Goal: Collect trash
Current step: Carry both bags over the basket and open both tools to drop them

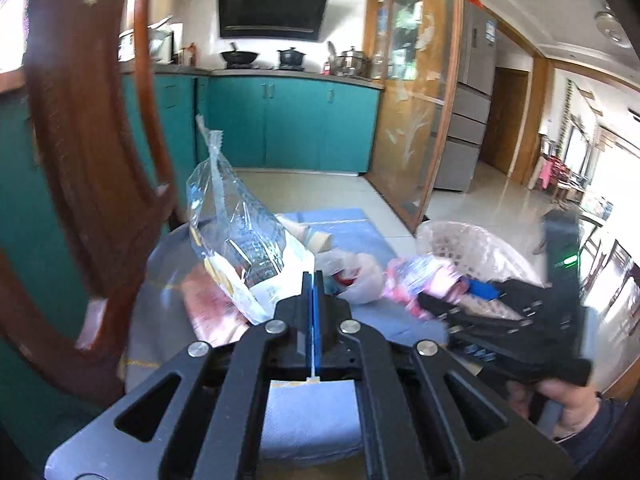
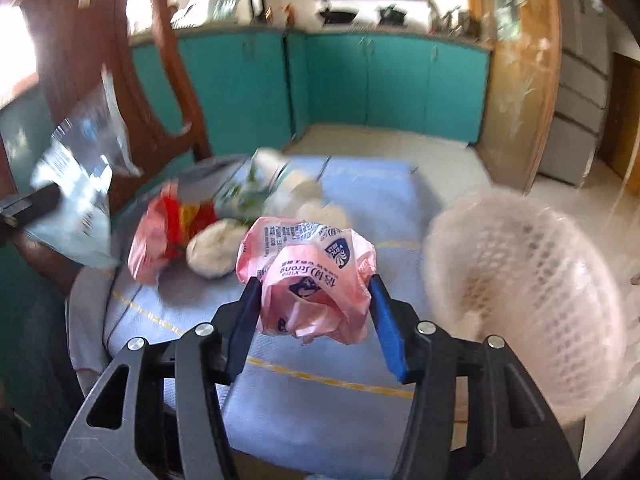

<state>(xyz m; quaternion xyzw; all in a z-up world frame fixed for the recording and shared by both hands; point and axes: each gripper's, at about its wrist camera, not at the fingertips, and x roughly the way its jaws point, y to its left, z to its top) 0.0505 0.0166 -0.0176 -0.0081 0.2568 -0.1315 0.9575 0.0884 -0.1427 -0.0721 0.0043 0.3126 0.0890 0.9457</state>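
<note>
My left gripper [image 1: 313, 280] is shut on the lower edge of a clear printed plastic bag [image 1: 236, 232], which stands up from its fingertips. The right wrist view shows that bag [image 2: 80, 184] held up at the far left. My right gripper [image 2: 314, 312] has a crumpled pink plastic bag [image 2: 312, 280] between its blue pads [image 2: 386, 332], and both pads press on it, just above the blue tablecloth [image 2: 320, 420]. In the left wrist view the right gripper [image 1: 440, 306] with the pink bag [image 1: 416, 280] sits beside the white perforated basket [image 1: 464, 240].
More rubbish lies on the cloth: a red and pink wrapper [image 2: 168, 232], a white lump [image 2: 210, 254], green scraps [image 2: 248, 196] and a white bag [image 1: 356, 280]. The basket [image 2: 520, 300] stands at the right table edge. A wooden chair back [image 1: 88, 140] rises close on the left.
</note>
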